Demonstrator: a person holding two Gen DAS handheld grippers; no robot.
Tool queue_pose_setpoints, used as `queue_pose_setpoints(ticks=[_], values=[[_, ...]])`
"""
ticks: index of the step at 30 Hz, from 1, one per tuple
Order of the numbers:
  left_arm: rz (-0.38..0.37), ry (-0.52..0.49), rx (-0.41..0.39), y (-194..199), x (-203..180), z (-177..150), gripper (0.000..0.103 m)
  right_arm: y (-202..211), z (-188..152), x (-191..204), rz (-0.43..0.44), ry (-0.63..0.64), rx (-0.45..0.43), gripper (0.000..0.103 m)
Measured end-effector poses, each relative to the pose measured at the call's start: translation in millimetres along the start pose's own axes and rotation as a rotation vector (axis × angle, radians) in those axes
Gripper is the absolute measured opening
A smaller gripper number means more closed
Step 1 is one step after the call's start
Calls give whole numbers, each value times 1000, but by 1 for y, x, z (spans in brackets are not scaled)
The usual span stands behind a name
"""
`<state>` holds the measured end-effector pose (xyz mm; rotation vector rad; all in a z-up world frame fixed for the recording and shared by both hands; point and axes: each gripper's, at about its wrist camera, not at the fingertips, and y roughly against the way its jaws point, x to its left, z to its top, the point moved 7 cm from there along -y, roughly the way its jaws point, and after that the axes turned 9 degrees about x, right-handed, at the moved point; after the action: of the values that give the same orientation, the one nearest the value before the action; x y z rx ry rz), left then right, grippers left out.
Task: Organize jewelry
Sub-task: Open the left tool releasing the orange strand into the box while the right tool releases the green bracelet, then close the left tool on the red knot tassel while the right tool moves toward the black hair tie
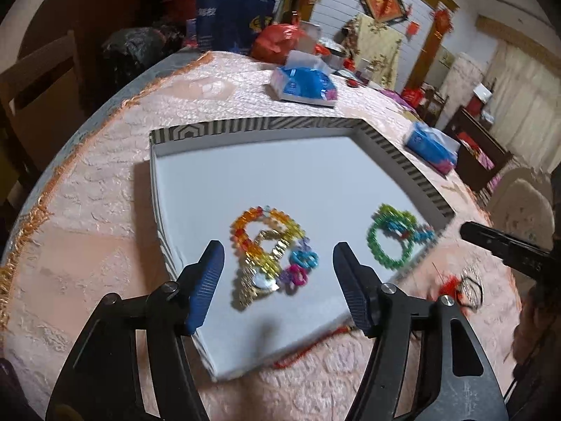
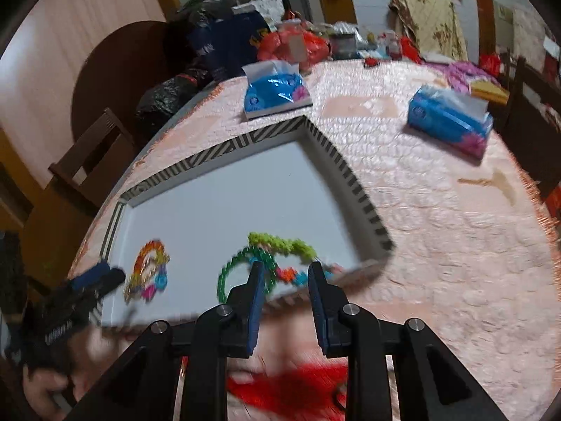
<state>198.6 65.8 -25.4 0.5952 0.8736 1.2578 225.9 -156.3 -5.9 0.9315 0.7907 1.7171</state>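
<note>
Jewelry is being gathered into the shallow striped-rim box that lies on the pink-clothed bench, and the step in hand appears to be a release just inside it, with more pieces still outside to be fetched. In the box, a cluster of orange-and-yellow beaded bracelets with a gold chain and small coloured rings is seen near the middle, and a group of green and blue bead bracelets lies at the right, close to the near rim. The left claw is held spread wide above the first cluster, with nothing gripped. The right claw is parted only a little above the green group, its pads clear of the beads. Outside the box, on the cloth at the near right, a red-tasselled piece with dark loops remains. The next move is judged to call for a reach back to that piece and a careful pinch on its thin cord.
</note>
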Motion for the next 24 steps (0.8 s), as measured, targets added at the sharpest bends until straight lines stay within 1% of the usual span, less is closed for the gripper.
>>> queue_pose_setpoints(ticks=[3,4,7,9,11,13,15,16,17,18,19,21,24], values=[[-19,-49,-2,11,-15,-14,65,23,-24,-11,-61,48,-15,24],[-36,-67,-3,15,-23,-22,65,28,-30,-14,-73,54,-16,24],[-90,-117,5,19,-47,-44,65,46,-63,-30,-113,49,-22,24],[-119,-159,24,19,-65,-59,65,50,-89,-44,-134,3,9,24],[-132,-211,63,8,-84,-72,65,50,-113,-54,-125,-59,36,24],[-125,-228,82,-2,-94,-72,65,46,-133,-59,-108,-116,53,24],[-121,-229,90,-11,-97,-67,65,37,-152,-64,-111,-159,89,24],[-107,-237,95,-18,-97,-62,65,40,-152,-63,-115,-162,56,34],[-96,-241,99,-22,-96,-60,64,40,-152,-61,-116,-168,63,38],[-84,-245,105,-27,-93,-57,64,39,-151,-57,-102,-158,70,44],[-77,-248,118,-32,-91,-54,64,39,-150,-56,-96,-150,66,46],[-71,-252,124,-38,-87,-53,64,39,-148,-54,-103,-136,59,47],[-86,-267,137,-43,-89,-52,64,39,-149,-55,-94,-140,59,47]])
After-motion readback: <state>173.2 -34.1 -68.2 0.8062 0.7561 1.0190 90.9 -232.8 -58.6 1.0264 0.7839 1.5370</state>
